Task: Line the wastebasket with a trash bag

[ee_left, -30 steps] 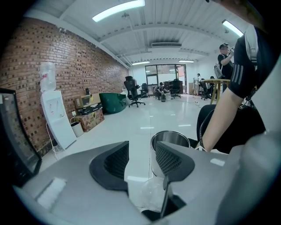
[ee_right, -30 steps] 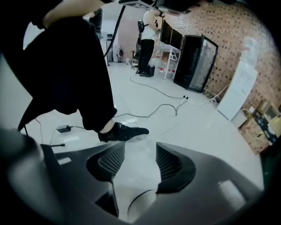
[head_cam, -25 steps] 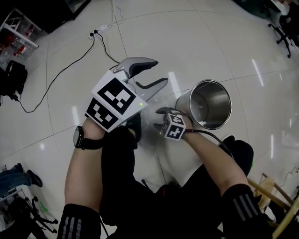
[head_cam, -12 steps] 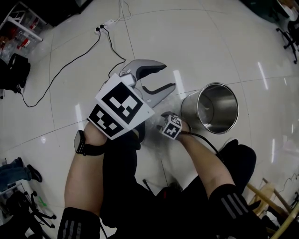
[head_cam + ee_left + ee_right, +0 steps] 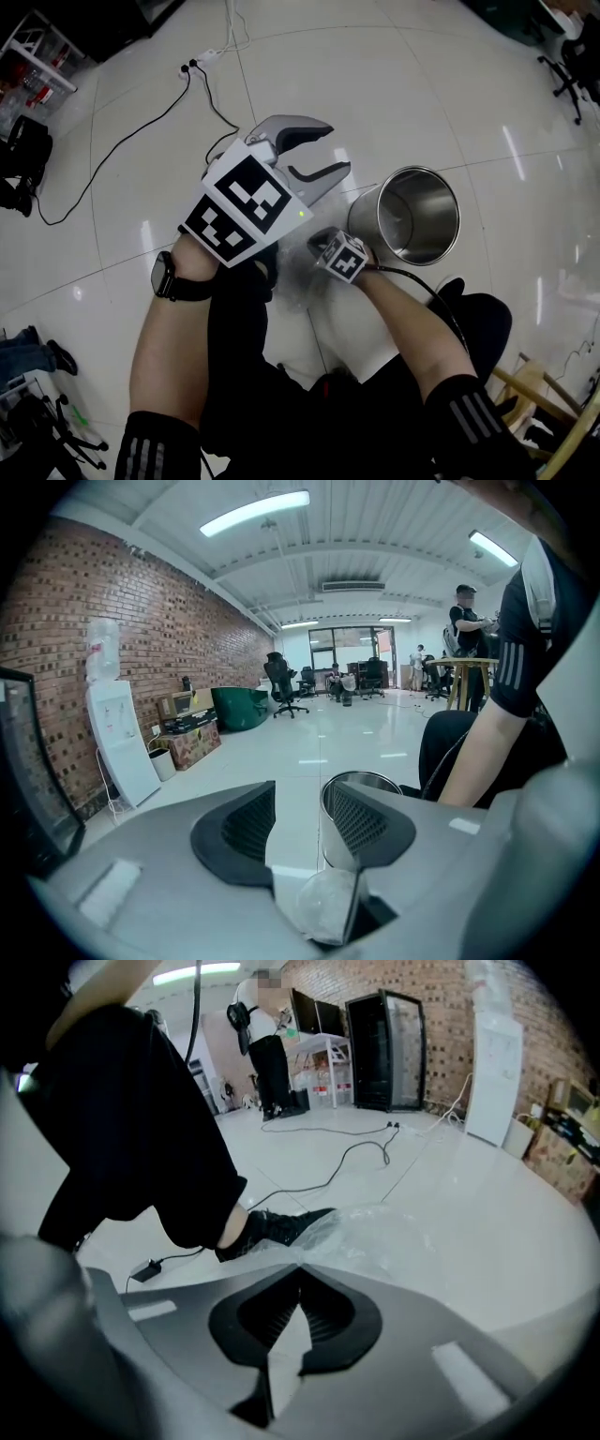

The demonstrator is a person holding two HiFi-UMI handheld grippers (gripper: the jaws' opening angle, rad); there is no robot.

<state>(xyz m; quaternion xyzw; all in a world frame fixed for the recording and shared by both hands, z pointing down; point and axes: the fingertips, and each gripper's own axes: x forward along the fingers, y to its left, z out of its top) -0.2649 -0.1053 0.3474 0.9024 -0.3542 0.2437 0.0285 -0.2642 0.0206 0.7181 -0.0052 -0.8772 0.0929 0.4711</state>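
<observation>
Head view: steeply down. Gripper views: low, along jaws. Wastebasket shared head/left.

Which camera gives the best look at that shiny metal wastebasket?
The head view: the whole wastebasket, upright, open mouth showing. The left gripper view shows only a strip of the wastebasket behind a jaw; the right gripper view misses it.

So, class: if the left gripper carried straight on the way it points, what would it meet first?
Probably the wastebasket, standing upright straight ahead, framed between the open jaws of the left gripper; how far off is unclear.
</observation>
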